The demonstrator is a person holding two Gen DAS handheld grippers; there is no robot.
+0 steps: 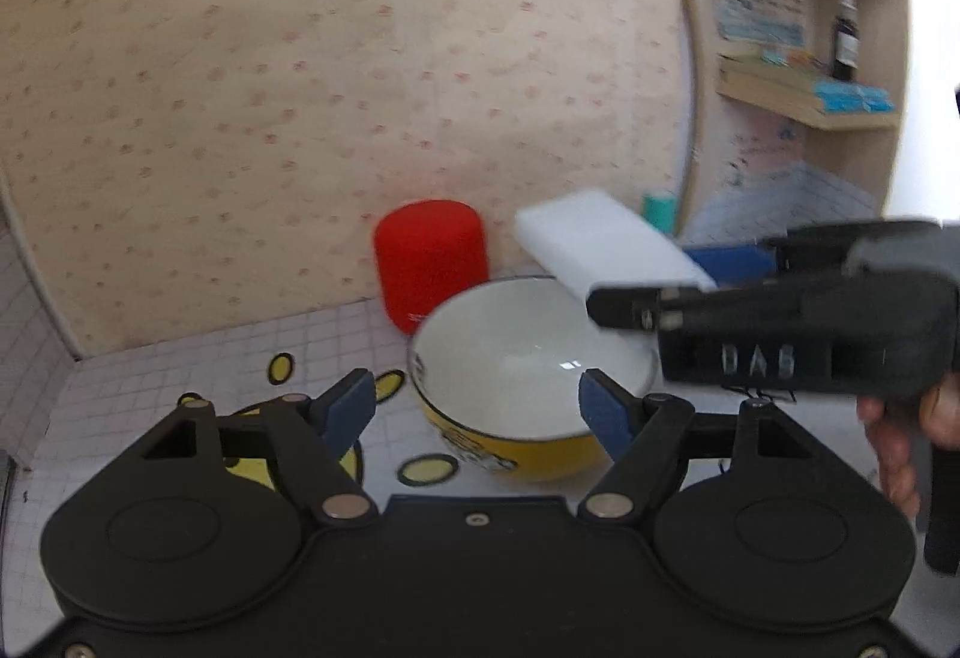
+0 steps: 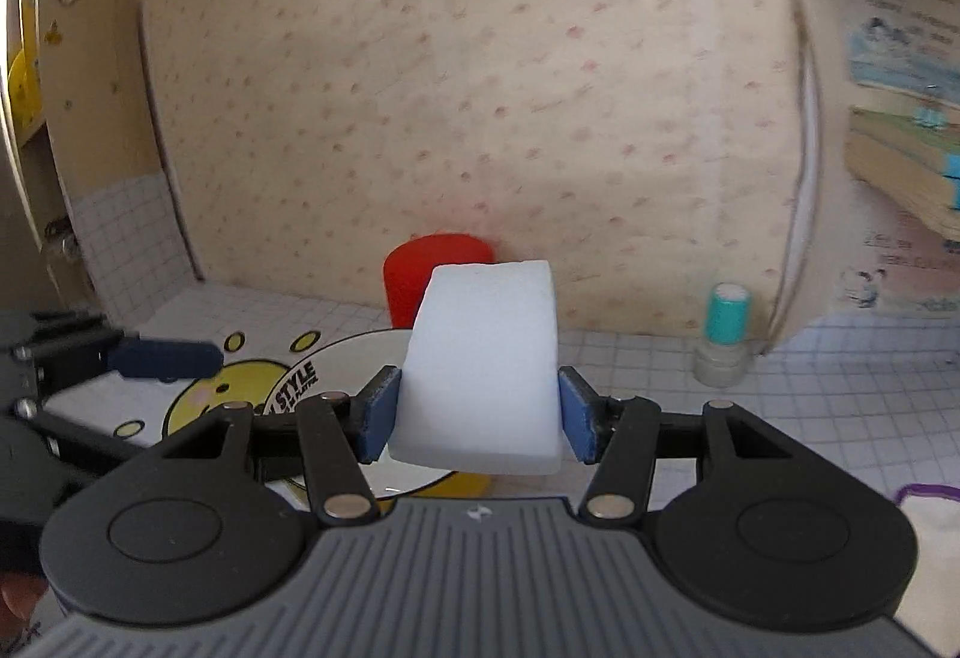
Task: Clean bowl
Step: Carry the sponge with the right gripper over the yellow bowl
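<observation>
Wiping looked imminent or just finished: right gripper (image 2: 477, 412) pinched a white foam sponge block (image 2: 483, 364) over the yellow, white-lined ceramic bowl (image 1: 522, 364) mid-bench (visibly spotless), left gripper (image 1: 477, 409) spread beside it.

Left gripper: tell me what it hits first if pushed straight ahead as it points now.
Probably the bowl: it sits directly ahead between the open fingers of the left gripper. The sponge held by the right gripper hangs above its far rim; depth is uncertain.
</observation>
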